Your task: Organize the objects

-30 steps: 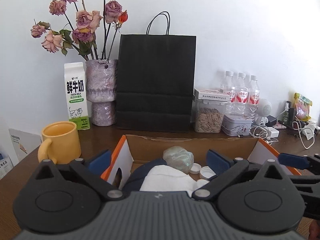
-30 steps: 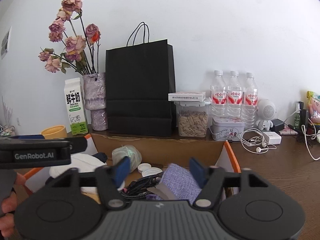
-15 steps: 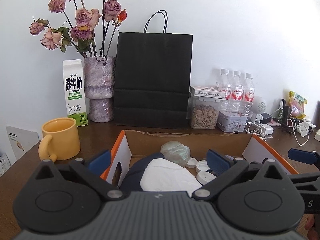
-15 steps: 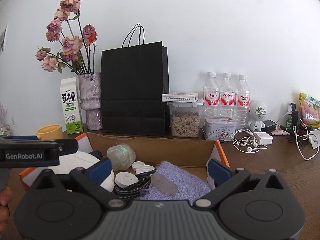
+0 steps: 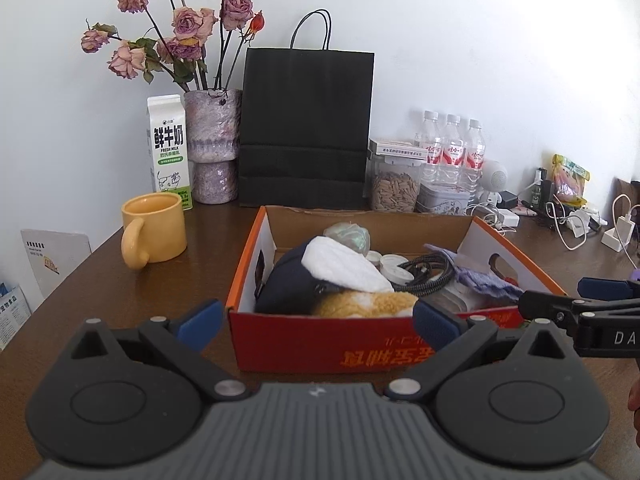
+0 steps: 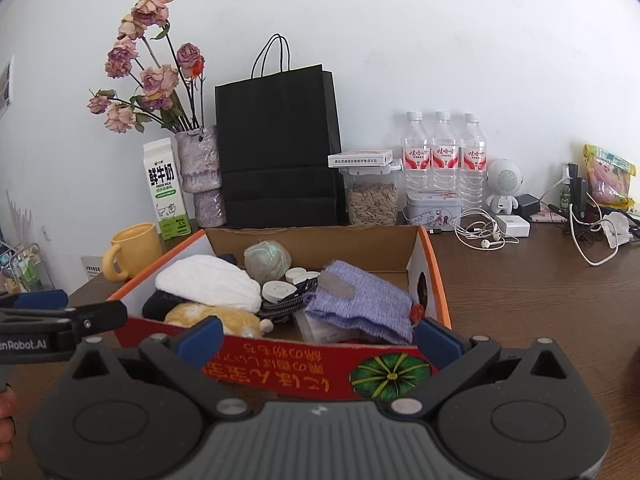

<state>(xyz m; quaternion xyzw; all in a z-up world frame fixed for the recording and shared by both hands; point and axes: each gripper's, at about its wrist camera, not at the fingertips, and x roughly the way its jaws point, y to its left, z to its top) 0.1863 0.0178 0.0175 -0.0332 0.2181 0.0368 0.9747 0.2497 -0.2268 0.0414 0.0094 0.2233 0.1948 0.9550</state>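
Note:
A red and orange cardboard box (image 5: 352, 350) (image 6: 312, 370) stands on the brown table in front of both grippers. It holds a white cloth (image 5: 344, 270) (image 6: 208, 284), a dark blue item (image 5: 290, 284), a yellow plush piece (image 5: 368, 304) (image 6: 216, 318), a greenish wrapped ball (image 5: 347, 236) (image 6: 267, 258), white caps (image 5: 394, 270) (image 6: 278, 291), a black braided cable (image 5: 430, 276) and a purple cloth (image 6: 360, 300) (image 5: 486, 284). My left gripper (image 5: 316, 322) is open and empty before the box's near wall. My right gripper (image 6: 318, 338) is open and empty there too.
A yellow mug (image 5: 154, 230) stands left of the box. Behind are a milk carton (image 5: 169, 158), a vase of dried roses (image 5: 212, 148), a black paper bag (image 5: 306, 128), a seed jar (image 6: 372, 198), a tin (image 6: 430, 208), three water bottles (image 6: 444, 156), earphones (image 6: 484, 234) and chargers (image 5: 618, 236).
Both grippers have drawn back and up from over the box, so its near wall now shows. The right gripper's jaws have spread wider, leaving the purple cloth in the box.

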